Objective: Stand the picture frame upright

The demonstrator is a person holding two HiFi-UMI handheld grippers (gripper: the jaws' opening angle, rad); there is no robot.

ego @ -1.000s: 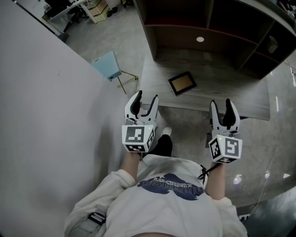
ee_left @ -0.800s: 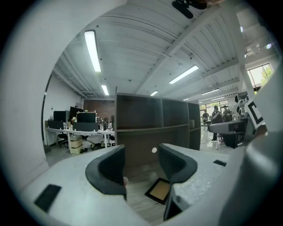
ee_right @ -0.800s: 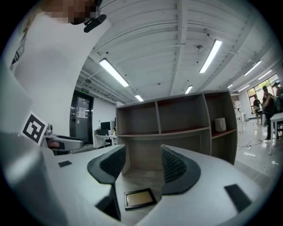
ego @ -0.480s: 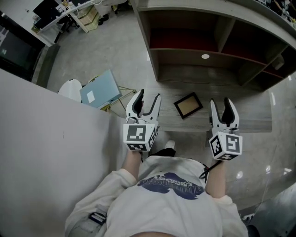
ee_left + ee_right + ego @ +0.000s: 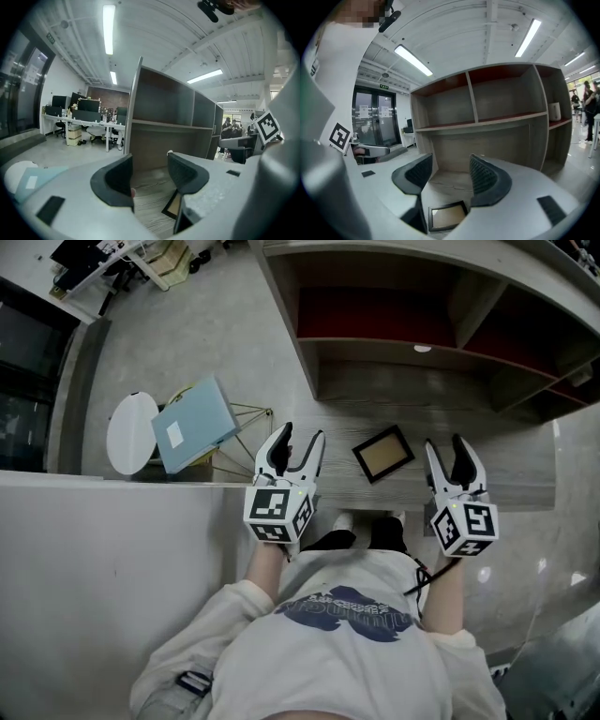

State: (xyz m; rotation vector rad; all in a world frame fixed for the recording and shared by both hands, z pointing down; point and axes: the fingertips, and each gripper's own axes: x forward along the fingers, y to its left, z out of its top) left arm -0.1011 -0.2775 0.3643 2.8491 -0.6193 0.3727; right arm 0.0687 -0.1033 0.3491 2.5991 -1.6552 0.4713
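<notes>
There is one picture frame [image 5: 382,453], one tabletop [image 5: 511,470], and two grippers, the left gripper [image 5: 300,434] and the right gripper [image 5: 446,443], with two jaws each. Beside them are one round white stool [image 5: 129,432] and one pale blue panel [image 5: 192,423]. The one shelf unit [image 5: 471,101] seems to have three upper compartments, though its far end is cut off.

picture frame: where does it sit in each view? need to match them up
Head view: picture frame flat on the desk, just right of centre.
Left gripper view: low, right of centre, partly hidden.
Right gripper view: bottom centre.
Shared landmark: the shelf unit behind it.
</notes>
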